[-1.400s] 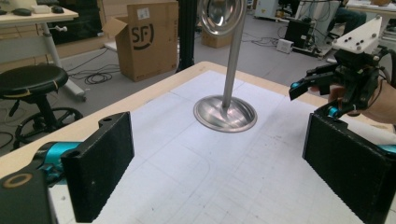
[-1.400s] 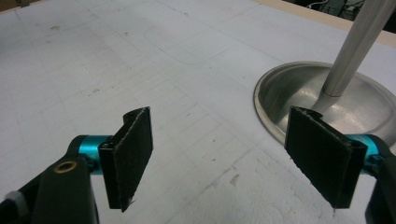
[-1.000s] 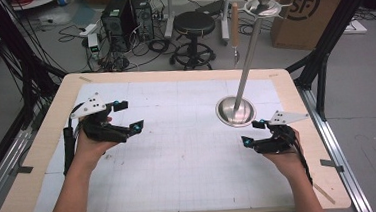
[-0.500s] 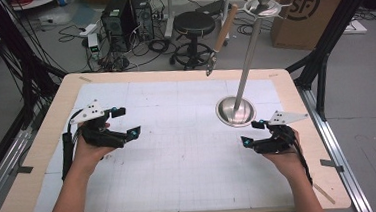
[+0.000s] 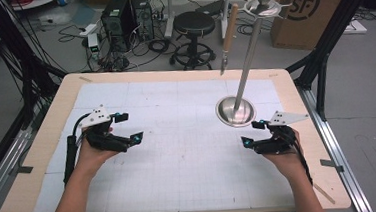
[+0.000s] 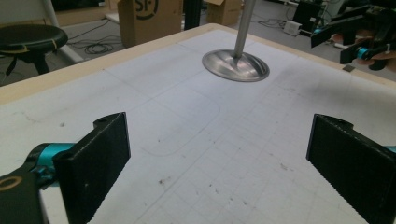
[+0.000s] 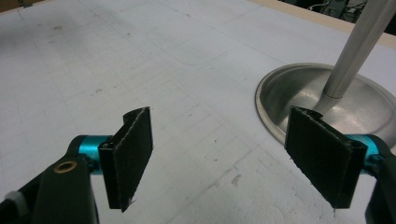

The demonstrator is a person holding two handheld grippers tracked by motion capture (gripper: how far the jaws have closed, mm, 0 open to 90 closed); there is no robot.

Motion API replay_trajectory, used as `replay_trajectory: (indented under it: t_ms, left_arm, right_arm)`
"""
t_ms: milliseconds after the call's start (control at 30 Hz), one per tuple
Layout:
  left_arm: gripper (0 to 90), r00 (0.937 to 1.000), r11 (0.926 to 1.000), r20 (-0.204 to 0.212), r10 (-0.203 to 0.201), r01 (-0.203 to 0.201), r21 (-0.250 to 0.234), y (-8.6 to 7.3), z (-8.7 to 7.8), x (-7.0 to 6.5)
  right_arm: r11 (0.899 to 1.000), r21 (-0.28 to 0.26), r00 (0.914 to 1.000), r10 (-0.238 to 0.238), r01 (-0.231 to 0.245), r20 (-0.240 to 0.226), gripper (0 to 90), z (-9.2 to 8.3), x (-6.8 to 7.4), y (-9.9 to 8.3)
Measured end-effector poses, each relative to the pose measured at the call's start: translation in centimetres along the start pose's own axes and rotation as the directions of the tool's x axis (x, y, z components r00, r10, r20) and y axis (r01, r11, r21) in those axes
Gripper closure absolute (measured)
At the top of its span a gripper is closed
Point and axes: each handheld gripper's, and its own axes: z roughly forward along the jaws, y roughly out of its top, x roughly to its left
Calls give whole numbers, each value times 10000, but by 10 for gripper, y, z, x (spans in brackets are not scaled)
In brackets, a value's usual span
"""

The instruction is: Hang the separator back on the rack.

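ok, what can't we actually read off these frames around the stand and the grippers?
- Stand pole, left gripper view: the top edge cuts it off, so its head and hooks are out of sight.
- Same pole, right gripper view: cut at the top right corner.
- Stand base, right gripper view: the near right part sits behind the right jaw.
- Hanging tool, high view: tip too small to tell its kind.
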Motion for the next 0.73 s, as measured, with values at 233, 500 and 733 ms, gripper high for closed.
replay_trajectory:
  t_ms: [233,500,733]
  left_arm:
    - [69,9998,9998,-137,-158,157,-108,-2,-4,4]
    - [69,9997,9998,-153,-200,200,3,-4,-3,6]
    - [68,9992,9989,-263,-295,304,357,-9,0,9]
  right_arm:
    - [10000,74,10000,13,-12,-2,222,2,0,0]
    - [10000,57,10000,19,-19,-4,222,2,0,0]
    - [10000,27,10000,47,-47,-18,221,2,-1,0]
